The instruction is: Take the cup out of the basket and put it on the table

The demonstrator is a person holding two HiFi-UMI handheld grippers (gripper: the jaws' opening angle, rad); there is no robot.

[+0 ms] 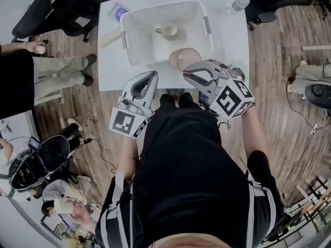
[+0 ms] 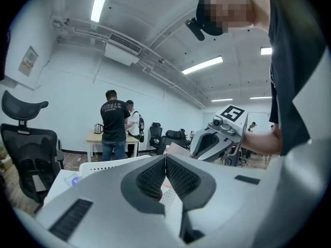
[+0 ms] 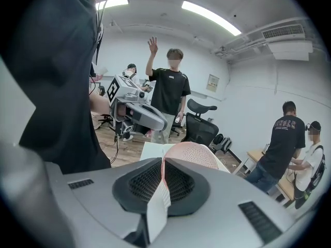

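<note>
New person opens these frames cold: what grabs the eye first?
The right gripper stands out first, pinching the rim of a pink bowl at the near edge of the white basket, mid-table. Next come the cream cup inside that basket, and the left gripper, shut on nothing by the near edge of the table.

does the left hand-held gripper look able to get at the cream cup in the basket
Probably yes: the basket is open-topped, nothing covers the cream cup, and the left hand-held gripper is empty, though shut.
</note>
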